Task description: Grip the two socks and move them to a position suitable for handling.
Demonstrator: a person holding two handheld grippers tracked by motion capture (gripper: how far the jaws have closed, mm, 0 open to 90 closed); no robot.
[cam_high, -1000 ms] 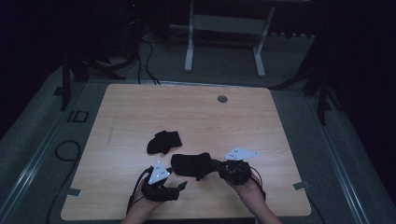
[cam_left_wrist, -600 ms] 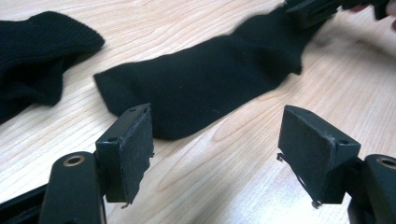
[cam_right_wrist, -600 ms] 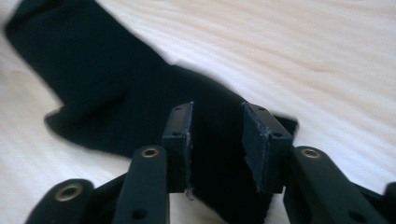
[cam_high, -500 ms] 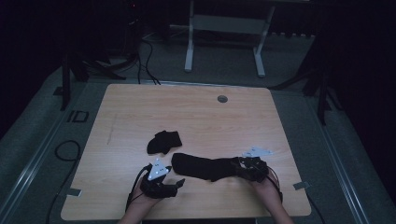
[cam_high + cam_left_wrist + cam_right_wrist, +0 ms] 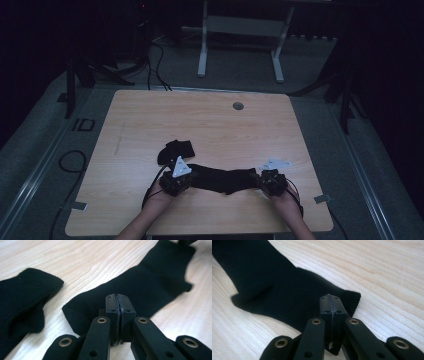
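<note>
Both grippers are clamped on the long black knit sock (image 5: 220,178), stretched flat across the near edge of the light wooden table (image 5: 210,120). Left gripper (image 5: 117,300) pinches one end, right gripper (image 5: 331,302) the ribbed cuff end, jaws fully closed w/ fabric between. Looks like the straightening step imo. Next prob lay it down by the second crumpled black sock (image 5: 174,150), just beside.

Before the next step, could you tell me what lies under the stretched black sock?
Bare wooden table shows all around the stretched sock; whatever its fabric covers cannot be seen. The second sock lies beside it, not underneath.
</note>
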